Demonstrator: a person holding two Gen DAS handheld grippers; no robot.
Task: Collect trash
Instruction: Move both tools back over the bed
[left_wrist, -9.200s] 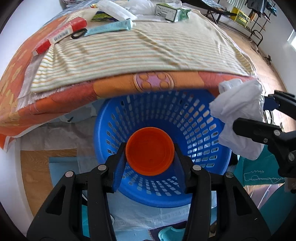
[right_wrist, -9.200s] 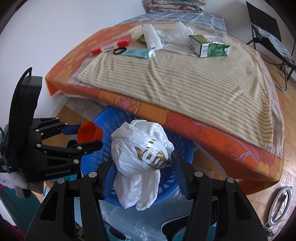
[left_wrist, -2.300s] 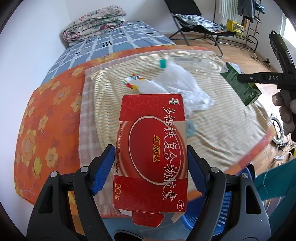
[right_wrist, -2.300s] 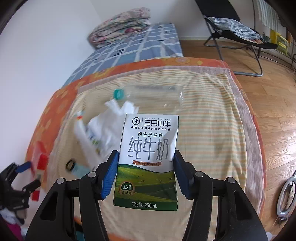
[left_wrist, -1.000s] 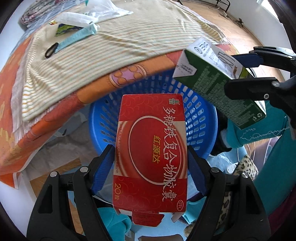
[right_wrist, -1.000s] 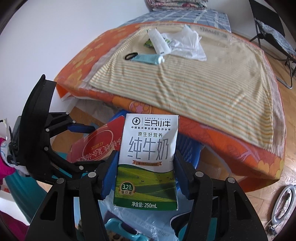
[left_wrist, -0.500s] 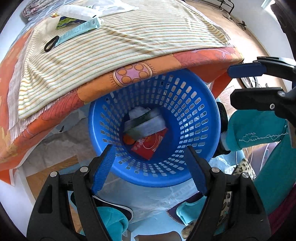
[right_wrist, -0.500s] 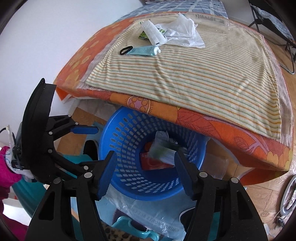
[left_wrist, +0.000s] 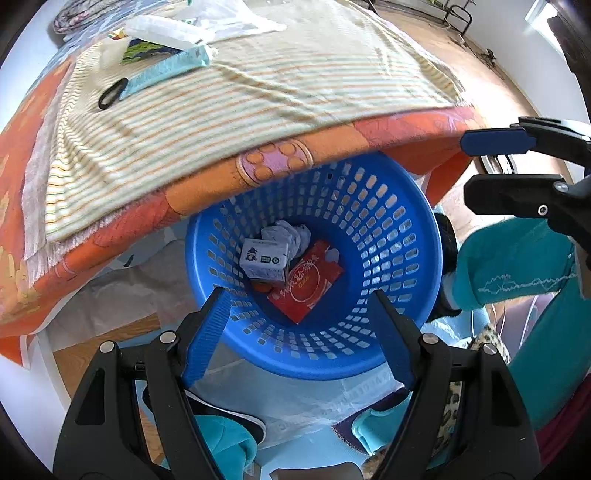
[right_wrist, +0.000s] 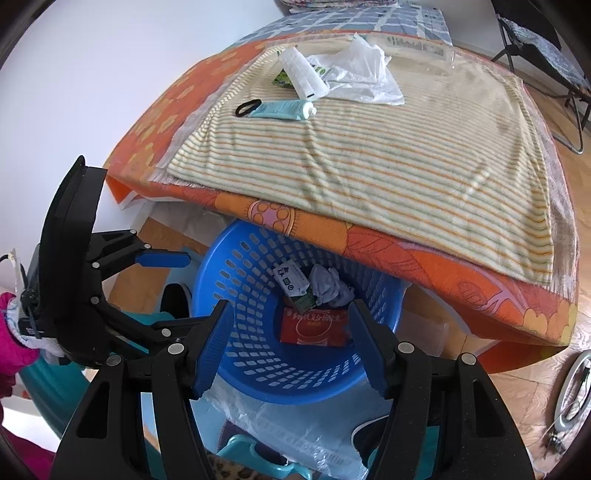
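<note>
Left tongs are pointed steeply down, jaws spread wide, nothing gripped between the blue pads. Right tongs are likewise angled down and empty; their jaws have just been opening, with nothing between them. In the right wrist view the left tongs are seen from the side, held at lower left by a hand in a magenta sleeve.

The empty, parted right claw hangs above a blue basket holding a milk carton.
</note>
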